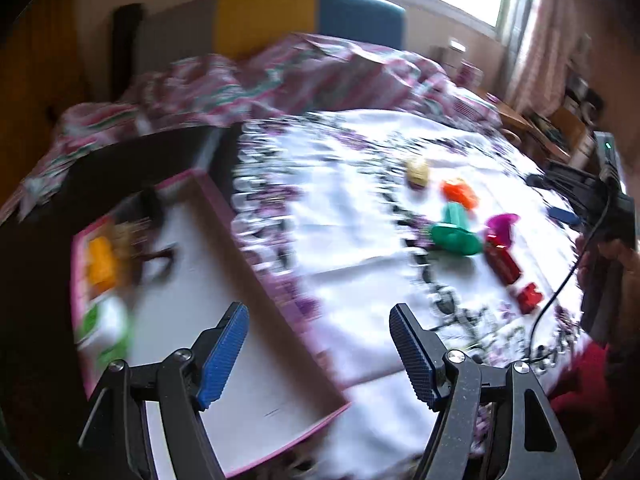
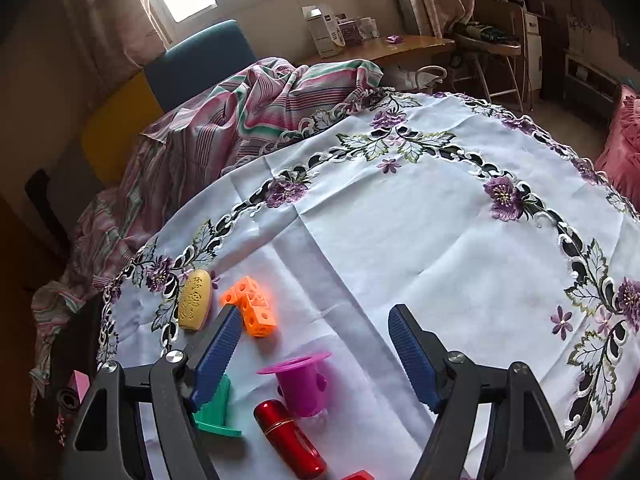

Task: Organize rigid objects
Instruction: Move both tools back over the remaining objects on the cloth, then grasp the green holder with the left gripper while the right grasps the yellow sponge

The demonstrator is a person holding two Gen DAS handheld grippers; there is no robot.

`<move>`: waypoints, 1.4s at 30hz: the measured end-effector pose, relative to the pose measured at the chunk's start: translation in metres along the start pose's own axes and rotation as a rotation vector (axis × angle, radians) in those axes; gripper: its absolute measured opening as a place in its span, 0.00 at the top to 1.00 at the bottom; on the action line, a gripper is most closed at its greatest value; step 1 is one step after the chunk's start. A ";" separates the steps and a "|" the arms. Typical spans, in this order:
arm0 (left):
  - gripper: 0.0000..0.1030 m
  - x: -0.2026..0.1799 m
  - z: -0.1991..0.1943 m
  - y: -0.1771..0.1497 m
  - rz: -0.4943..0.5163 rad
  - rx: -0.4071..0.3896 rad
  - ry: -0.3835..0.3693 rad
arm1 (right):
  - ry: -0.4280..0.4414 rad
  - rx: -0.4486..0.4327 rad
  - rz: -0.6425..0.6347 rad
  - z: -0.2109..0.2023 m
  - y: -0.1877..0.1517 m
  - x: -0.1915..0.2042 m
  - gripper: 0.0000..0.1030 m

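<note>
Showing both tools empty above a cloth-covered worktop (image 2: 400,240), the two views are framing a cluster of small toys that are waiting to be sorted. The left hand-held gripper (image 1: 316,356) is hanging released, nothing between its blue pads, over the near corner of a pink-rimmed box (image 1: 280,320) that is lying to the left of the toys and already holding a yellow piece (image 1: 100,264). The right hand-held gripper (image 2: 316,356) is likewise standing released and is pointing down at the cluster itself. Taking the red tube (image 2: 288,436) as landmark: the magenta cup (image 2: 300,384) is standing just beyond it, the green piece (image 2: 216,412) is lying to its left behind the left pad, the orange block (image 2: 250,304) and the yellow oval (image 2: 194,300) are lying farther beyond. The tube is resting nearly between the right jaws, its long axis running slantwise toward the camera. By this layout the right hand is judged nearer, and a roll to cross that axis is probably needed.
</note>
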State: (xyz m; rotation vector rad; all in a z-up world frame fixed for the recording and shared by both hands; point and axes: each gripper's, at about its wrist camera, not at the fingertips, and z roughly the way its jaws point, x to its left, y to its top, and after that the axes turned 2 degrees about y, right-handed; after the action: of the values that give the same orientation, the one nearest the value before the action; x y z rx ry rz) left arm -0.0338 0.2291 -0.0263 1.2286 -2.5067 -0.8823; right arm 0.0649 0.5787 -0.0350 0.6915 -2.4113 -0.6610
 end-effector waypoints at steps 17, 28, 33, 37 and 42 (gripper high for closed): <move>0.31 -0.138 0.125 0.089 0.211 0.130 -0.193 | 0.047 0.024 0.077 0.003 0.008 -0.013 0.25; 0.71 -0.138 0.148 0.073 0.202 0.182 -0.174 | 0.058 0.039 0.009 0.006 0.006 -0.002 0.25; 0.71 -0.107 0.110 0.046 0.147 0.164 -0.177 | 0.079 0.058 -0.041 0.008 0.000 0.008 0.25; 0.71 -0.092 0.092 0.012 0.141 0.164 -0.166 | 0.131 0.109 -0.111 0.016 -0.008 0.025 0.31; 0.71 -0.093 0.083 -0.017 0.190 0.121 -0.171 | 0.190 0.183 -0.235 0.026 -0.021 0.057 0.44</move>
State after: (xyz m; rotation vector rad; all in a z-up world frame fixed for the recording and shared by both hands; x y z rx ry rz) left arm -0.0002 0.3281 -0.0957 0.9622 -2.7933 -0.8311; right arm 0.0144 0.5368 -0.0456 1.0759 -2.2524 -0.4442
